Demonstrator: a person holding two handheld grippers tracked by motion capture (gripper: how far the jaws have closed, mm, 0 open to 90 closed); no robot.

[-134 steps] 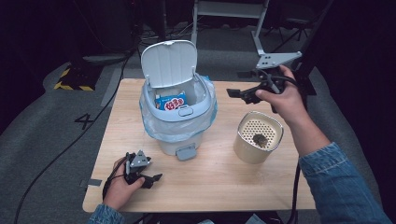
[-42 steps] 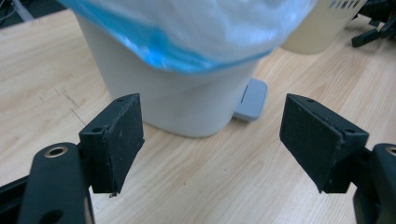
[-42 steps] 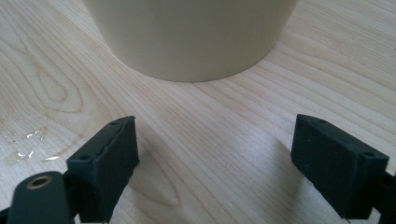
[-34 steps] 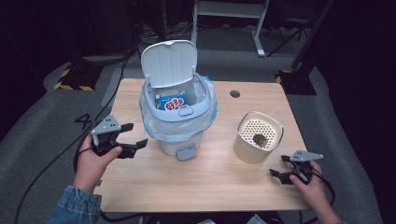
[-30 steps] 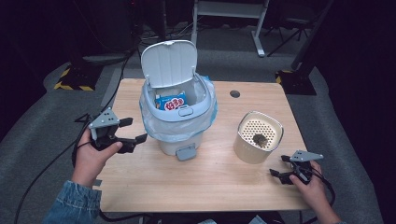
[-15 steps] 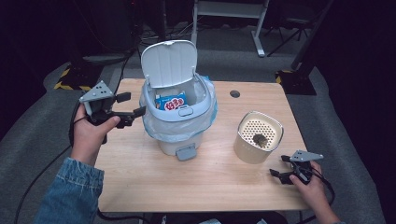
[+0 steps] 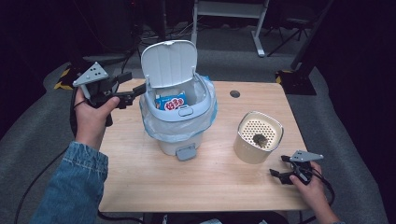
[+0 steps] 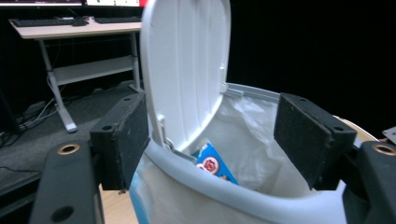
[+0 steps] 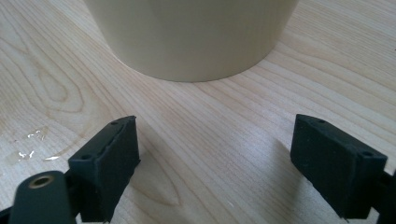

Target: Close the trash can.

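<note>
While your left gripper (image 7: pixel 133 88) is narrowing its released jaws beside the raised lid of the white plastic pedal bin (image 7: pixel 180 116) mid-table, your right gripper (image 7: pixel 280 170) is resting unclenched near the cream perforated canister (image 7: pixel 258 142).

Beyond my left gripper (image 7: pixel 133 91), a white-framed table (image 8: pixel 70 32) is standing against the dark, carrying a keyboard (image 8: pixel 44 21) under lit monitor edges. Grey carpet (image 7: pixel 42 135) is spreading below and beside my gripper, with black cables (image 8: pixel 28 116) trailing across it. Yellow-black hazard tape (image 7: pixel 63 79) is lying on the floor just behind my gripper. The room is sitting dim; light is falling on the wooden desk (image 7: pixel 205 182).
</note>
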